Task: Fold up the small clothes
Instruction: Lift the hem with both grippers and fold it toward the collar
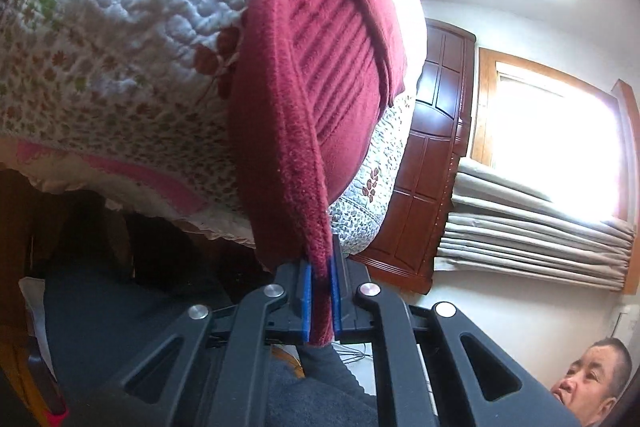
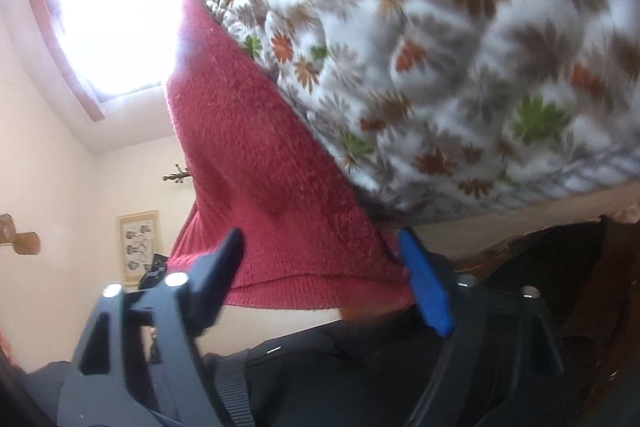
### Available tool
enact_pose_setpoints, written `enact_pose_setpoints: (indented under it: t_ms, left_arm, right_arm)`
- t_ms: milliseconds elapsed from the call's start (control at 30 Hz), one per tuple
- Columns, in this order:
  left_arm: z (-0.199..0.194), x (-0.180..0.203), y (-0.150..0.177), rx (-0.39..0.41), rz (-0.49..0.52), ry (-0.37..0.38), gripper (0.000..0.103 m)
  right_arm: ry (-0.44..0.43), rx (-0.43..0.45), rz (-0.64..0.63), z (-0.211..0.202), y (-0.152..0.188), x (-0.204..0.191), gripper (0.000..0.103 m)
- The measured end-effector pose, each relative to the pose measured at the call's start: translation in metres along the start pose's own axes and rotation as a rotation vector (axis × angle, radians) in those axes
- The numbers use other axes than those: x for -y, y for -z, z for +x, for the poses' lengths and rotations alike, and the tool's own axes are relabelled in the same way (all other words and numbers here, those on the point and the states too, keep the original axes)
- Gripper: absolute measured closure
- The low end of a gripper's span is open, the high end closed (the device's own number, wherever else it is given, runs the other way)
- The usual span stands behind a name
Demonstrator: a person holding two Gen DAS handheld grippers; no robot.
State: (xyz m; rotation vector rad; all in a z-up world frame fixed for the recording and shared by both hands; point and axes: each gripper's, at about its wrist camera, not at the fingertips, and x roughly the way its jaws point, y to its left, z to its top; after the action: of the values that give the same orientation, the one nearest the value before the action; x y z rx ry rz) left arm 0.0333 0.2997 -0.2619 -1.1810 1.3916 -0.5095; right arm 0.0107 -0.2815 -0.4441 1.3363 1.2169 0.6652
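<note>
A dark red knitted garment [image 1: 320, 67] lies on a quilted floral bedspread [image 1: 120, 27] and hangs over its edge. My left gripper [image 1: 321, 261] is shut on the garment's thick hem, which is pinched between the blue pads [image 1: 307, 291]. In the right wrist view the same garment [image 2: 248, 147] drapes off the bedspread [image 2: 460, 47], and its ribbed lower edge lies between the fingers of my right gripper [image 2: 320, 235]. That gripper is open, with its fingers wide apart on either side of the cloth. This view is blurred.
A dark wooden door [image 1: 432, 147], a bright window [image 1: 552, 139] and bunched beige curtains [image 1: 520, 227] are to the right. A person [image 1: 592, 375] is at the lower right. A framed picture [image 2: 138, 247] hangs on the cream wall. Dark clothing [image 1: 120, 307] sits below the bed edge.
</note>
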Motion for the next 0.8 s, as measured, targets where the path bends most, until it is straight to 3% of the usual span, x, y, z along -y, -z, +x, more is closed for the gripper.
enact_pose_setpoints:
  t_ms: [100,133,267,367,667,800]
  left_arm:
    - [0.002,-0.011,0.0,0.003,-0.013,-0.001,0.096]
    - [0.001,-0.016,0.0,0.006,-0.02,0.0,0.096]
    - [-0.007,-0.034,0.004,0.031,-0.056,0.027,0.096]
    - [-0.016,-0.047,0.009,0.063,-0.081,0.078,0.096]
    - [-0.046,-0.065,0.024,0.226,-0.148,0.366,0.096]
    - [-0.045,-0.054,0.014,0.272,-0.135,0.47,0.096]
  right_arm:
    - [-0.009,-0.008,0.016,0.0,-0.001,0.005,0.088]
    - [-0.007,-0.004,0.018,-0.005,-0.001,0.005,0.093]
    - [-0.006,0.0,-0.006,-0.036,0.007,-0.016,0.096]
    - [-0.017,0.025,-0.045,-0.041,0.013,-0.055,0.097]
    - [-0.168,0.205,-0.148,-0.09,0.002,-0.173,0.097]
    - [-0.219,0.25,-0.174,-0.099,-0.026,-0.214,0.097]
